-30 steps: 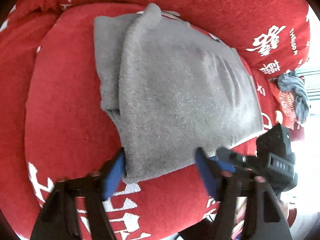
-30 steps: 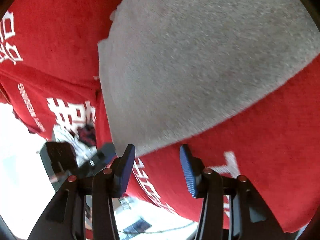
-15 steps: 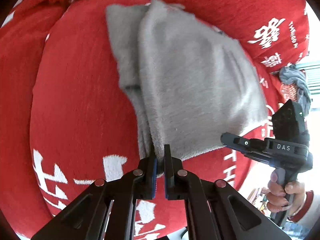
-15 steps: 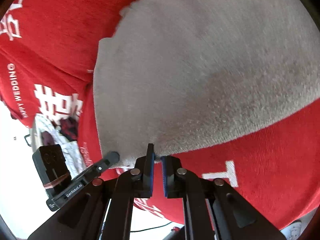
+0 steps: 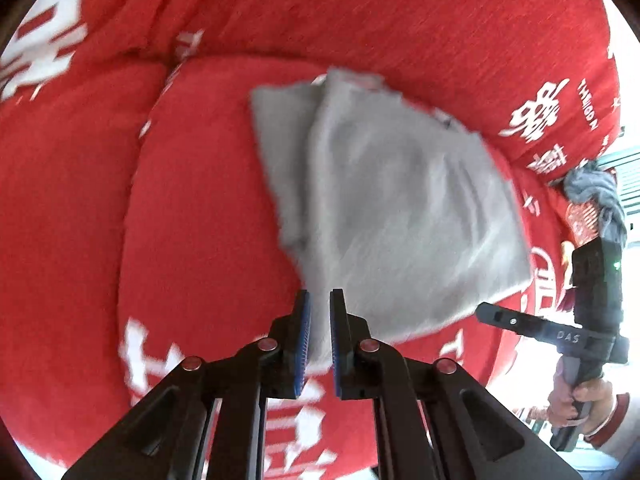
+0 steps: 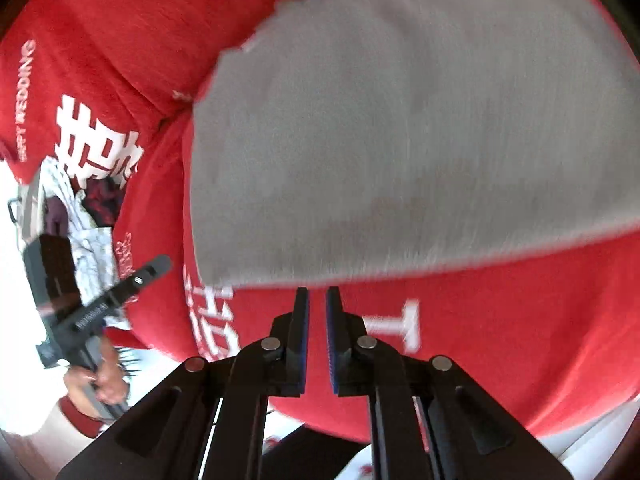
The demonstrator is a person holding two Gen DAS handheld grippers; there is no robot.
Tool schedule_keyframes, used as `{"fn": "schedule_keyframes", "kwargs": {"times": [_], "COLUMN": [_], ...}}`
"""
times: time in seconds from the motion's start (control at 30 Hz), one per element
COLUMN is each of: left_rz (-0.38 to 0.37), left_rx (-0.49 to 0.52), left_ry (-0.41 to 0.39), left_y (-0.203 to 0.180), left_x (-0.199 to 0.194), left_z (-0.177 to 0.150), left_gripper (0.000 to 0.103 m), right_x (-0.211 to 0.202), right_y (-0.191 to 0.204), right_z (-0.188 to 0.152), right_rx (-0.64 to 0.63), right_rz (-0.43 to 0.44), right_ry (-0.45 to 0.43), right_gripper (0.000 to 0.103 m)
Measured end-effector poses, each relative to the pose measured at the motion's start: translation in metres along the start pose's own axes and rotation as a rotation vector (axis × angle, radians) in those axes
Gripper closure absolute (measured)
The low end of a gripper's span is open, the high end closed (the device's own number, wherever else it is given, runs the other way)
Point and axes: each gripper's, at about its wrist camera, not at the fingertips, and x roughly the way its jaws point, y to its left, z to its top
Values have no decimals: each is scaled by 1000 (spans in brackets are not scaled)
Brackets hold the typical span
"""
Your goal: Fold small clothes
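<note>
Clearly the step in hand is lifting the near edge of the gray cloth (image 5: 392, 208) to fold it over, and doing that well means both claws raise their corners together, at one height, so the fold line stays straight and the layers do not slide apart. Carry the edge up and away toward the far end, then set it down before letting go.

Nearest in the left wrist view, the left claw (image 5: 319, 322) is clenched on the cloth's near corner: gray fabric fills the narrow gap between its blue pads. Beyond that claw the cloth spreads out over the red cushion (image 5: 192, 216), a second layer showing along its left side (it looks already folded once).

In the right wrist view the right claw (image 6: 317, 320) is nearly closed, with only a slim gap left. The cloth's blurred near edge lies just beyond its tips, and I cannot tell whether it grips any fabric. Farther off, the cloth covers most of the cushion ahead.
</note>
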Motion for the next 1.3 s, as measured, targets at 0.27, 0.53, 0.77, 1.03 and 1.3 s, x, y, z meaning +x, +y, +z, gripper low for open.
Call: {"fn": "schedule_keyframes", "kwargs": {"times": [0.27,0.53,0.77,1.03,1.3], "left_rz": [61,73,118,277,291], "left_rx": [-33,-109,-19,-35,-19], "left_ry": [28,21,-105,-75,-55], "left_y": [-6,19,-18,-12,-12], "left_x": [61,29,36,90,93], "left_z": [18,14,84,112,112], "left_gripper": [94,92,92,92,88], "right_x": [28,3,-54,-57,-98], "right_y": [-22,-36,-67,-139,-183], "right_z": [32,27,101,157,130], "right_rx": [56,58,21,167,191], "right_rz": [-72,-62,-268,-335,-264], "right_ry": [8,-24,-239,-265,-255], "right_gripper": [93,97,97,97,88]}}
